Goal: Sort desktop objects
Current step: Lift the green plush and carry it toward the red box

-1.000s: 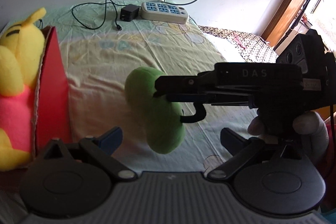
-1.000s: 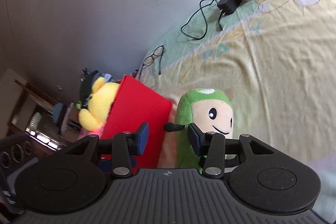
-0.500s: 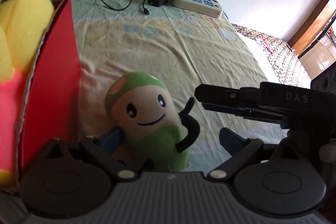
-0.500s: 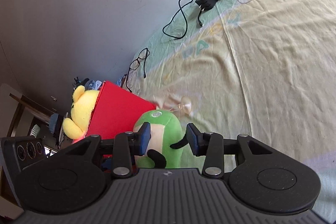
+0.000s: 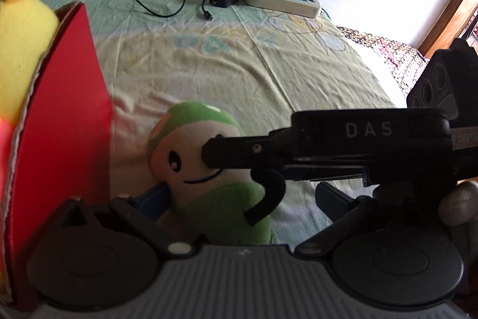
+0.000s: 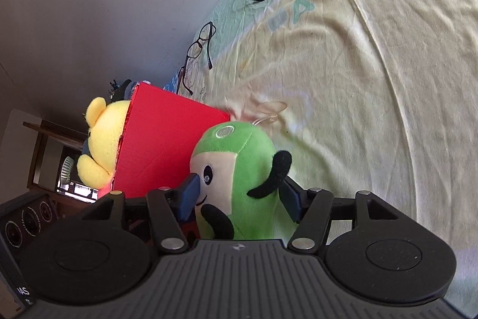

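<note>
Right tongs around green plush

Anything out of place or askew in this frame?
Nothing is damaged or spilled. The green plush sits between the right gripper's fingers, beside the red box rather than in it, while the yellow plush is already in the box. Glasses lie loose on the sheet.

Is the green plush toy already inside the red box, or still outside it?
Outside. The green plush toy sits between the right gripper fingers, beside the red box wall, above the bedsheet.
</note>
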